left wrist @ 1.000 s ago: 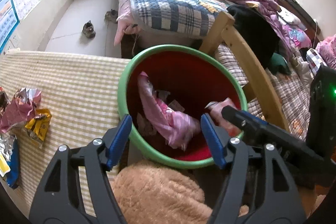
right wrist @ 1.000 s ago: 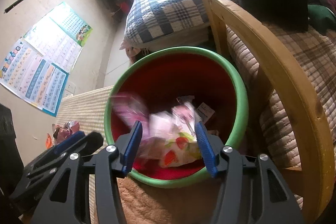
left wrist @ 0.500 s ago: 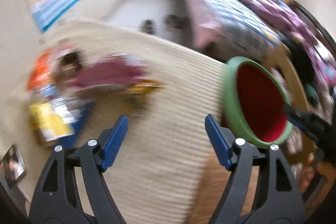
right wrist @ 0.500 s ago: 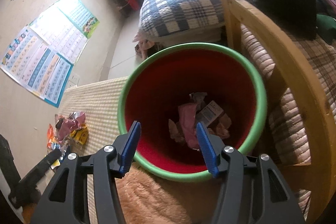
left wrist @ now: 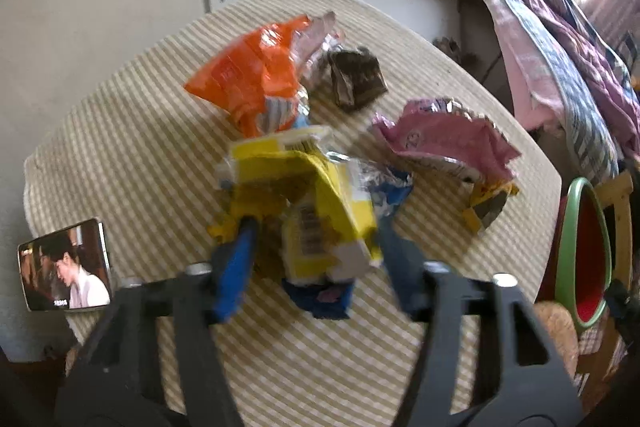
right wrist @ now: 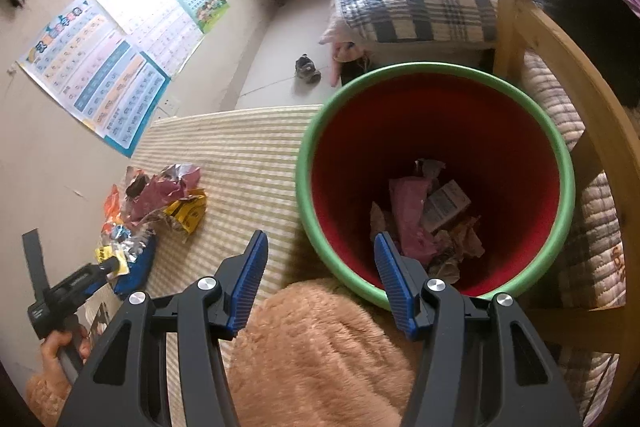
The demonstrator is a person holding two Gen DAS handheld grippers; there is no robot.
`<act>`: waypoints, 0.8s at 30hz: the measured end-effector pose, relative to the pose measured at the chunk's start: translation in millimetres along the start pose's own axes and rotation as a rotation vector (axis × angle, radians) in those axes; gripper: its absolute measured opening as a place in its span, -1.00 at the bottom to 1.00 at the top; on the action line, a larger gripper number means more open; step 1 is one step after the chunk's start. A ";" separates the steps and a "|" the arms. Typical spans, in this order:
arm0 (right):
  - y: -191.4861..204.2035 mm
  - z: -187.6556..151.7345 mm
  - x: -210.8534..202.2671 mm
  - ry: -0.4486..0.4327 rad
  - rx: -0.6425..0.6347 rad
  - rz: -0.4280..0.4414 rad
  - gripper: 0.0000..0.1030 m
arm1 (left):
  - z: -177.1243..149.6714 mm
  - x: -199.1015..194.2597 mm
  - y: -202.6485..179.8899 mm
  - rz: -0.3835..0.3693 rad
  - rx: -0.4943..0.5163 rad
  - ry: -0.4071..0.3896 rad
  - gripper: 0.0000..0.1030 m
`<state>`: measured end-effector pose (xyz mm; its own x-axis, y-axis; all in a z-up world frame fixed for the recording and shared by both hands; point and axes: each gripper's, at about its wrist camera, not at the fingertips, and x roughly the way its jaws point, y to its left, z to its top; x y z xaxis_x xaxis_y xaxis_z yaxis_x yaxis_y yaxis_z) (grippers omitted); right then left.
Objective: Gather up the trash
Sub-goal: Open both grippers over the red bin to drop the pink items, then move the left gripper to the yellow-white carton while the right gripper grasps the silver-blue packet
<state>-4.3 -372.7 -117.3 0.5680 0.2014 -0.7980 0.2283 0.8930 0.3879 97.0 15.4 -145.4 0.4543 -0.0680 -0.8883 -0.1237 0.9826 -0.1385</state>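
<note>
We bring the left gripper [left wrist: 316, 259] down over the crumpled yellow snack wrapper [left wrist: 304, 199] lying on the striped beige table [left wrist: 132, 147], and its jaws have just been closing with that wrapper between them; the blur keeps us from telling whether the pads already press on it. To do this step well, we judge it best to bite into the thick folded middle of the wrapper and not a loose edge, since thin foil will likely slip or tear, and to avoid snagging the blue foil wrapper [left wrist: 388, 195] tucked under it unless both come cleanly. The yellow wrapper looks light, creased and partly silver inside, with a barcode facing us. Around it lie an orange foil bag [left wrist: 248, 75], a dark brown wrapper [left wrist: 356, 79] and a pink foil packet [left wrist: 444, 139], all still to collect. The right gripper [right wrist: 318, 279] hangs spread and empty at the near rim of the red bucket with a green rim [right wrist: 560, 147], which stands just beside the table's edge and already holds some scraps at its bottom.
</note>
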 end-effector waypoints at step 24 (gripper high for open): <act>15.9 -9.2 6.6 0.038 -0.041 0.016 0.05 | -37.0 -66.4 -11.7 -0.132 0.099 -0.070 -0.32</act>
<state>-4.2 -353.4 -120.6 0.5411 0.2305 -0.8088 0.1862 0.9050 0.3825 35.6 2.0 -101.0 0.5213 -0.1891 -0.8322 0.0273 0.9783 -0.2053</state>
